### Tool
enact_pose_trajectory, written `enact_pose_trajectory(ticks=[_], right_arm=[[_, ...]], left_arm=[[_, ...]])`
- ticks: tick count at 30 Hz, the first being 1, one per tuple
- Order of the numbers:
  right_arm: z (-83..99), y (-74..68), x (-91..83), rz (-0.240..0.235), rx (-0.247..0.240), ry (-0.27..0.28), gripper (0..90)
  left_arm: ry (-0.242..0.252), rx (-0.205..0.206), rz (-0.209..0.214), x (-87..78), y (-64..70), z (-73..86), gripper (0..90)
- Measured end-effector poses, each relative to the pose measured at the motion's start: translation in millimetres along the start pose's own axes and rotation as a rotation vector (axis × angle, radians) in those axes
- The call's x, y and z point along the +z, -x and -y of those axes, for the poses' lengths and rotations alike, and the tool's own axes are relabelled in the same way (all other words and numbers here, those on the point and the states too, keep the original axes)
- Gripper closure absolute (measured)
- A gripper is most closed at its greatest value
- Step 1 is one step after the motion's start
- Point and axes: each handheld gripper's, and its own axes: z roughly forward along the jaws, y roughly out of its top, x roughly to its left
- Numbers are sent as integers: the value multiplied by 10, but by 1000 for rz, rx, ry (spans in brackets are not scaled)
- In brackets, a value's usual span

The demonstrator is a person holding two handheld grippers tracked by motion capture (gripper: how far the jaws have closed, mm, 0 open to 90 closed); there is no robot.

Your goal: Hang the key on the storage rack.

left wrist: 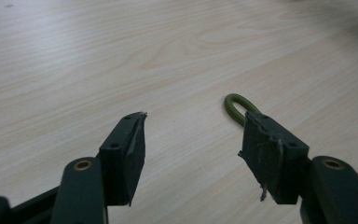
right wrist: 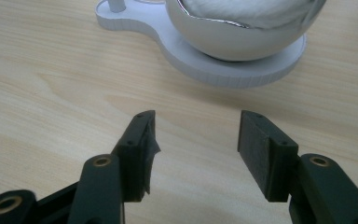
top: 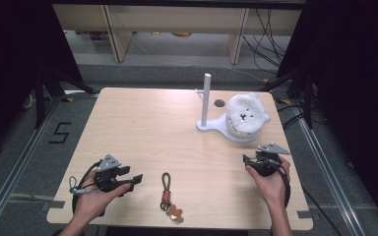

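Observation:
A keychain (top: 170,196) with a green cord loop and a brown bear-shaped tag lies near the table's front edge. My left gripper (top: 133,178) rests to its left, open and empty; in the left gripper view the green loop (left wrist: 235,106) peeks out behind the right jaw of the gripper (left wrist: 193,144). A white stand (top: 215,126) with an upright post (top: 206,98) and a bowl holding a white plush toy (top: 246,114) sits at the back right. My right gripper (top: 248,161) is open and empty just in front of the stand's base (right wrist: 242,70), jaws (right wrist: 198,140) apart.
The light wooden table (top: 147,123) has a small dark round mark (top: 219,103) beside the post. Cables and shelving legs lie on the floor beyond the far edge. A floor marking "5" is left of the table.

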Motion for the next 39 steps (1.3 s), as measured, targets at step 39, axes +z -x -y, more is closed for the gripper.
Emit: enact_pose_trajectory(ticks=[39], right_arm=[[43, 7, 20, -14, 17, -52, 451]], left_arm=[[-562, -44, 117, 648, 654, -318, 385]])
